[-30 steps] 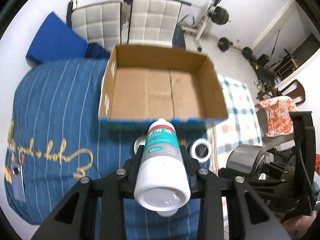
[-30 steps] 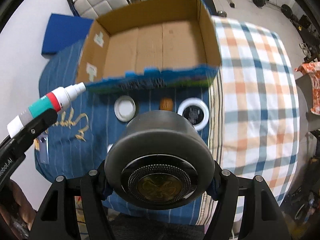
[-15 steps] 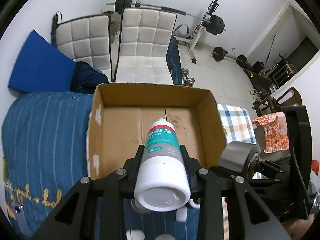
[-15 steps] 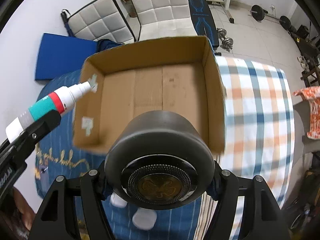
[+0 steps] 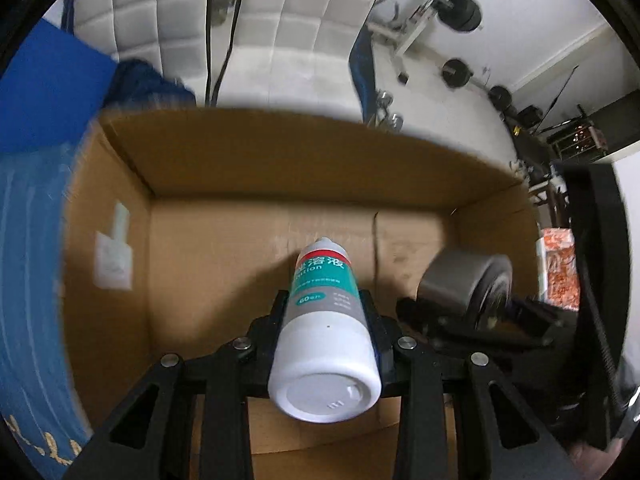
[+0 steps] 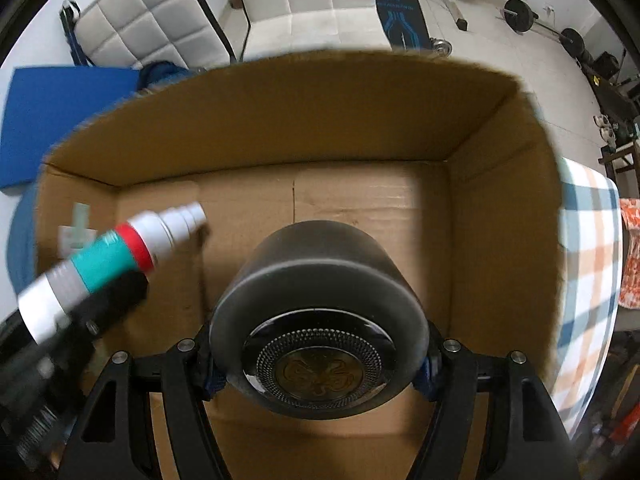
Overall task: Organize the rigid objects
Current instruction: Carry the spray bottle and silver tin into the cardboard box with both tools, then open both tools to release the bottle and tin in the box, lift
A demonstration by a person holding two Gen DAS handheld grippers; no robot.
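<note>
My left gripper (image 5: 325, 308) is shut on a white bottle (image 5: 324, 328) with a teal label and red band, held inside the open cardboard box (image 5: 224, 168) with its nozzle pointing at the box floor. The bottle also shows in the right wrist view (image 6: 104, 264). My right gripper (image 6: 318, 340) is shut on a dark grey round tin (image 6: 316, 320) with a gold emblem on its end, held over the right half of the box (image 6: 360, 128). The tin shows in the left wrist view (image 5: 466, 280) beside the bottle.
The box sits on a bed with a blue striped cover (image 5: 28, 264) and a checked cover (image 6: 588, 264). White padded chairs (image 6: 304, 4), a blue mat (image 6: 60, 116) and gym weights (image 5: 460, 4) stand behind the box.
Both grippers have moved forward and down into the box with their loads. The small lids and items in front of the box have dropped out of view.
</note>
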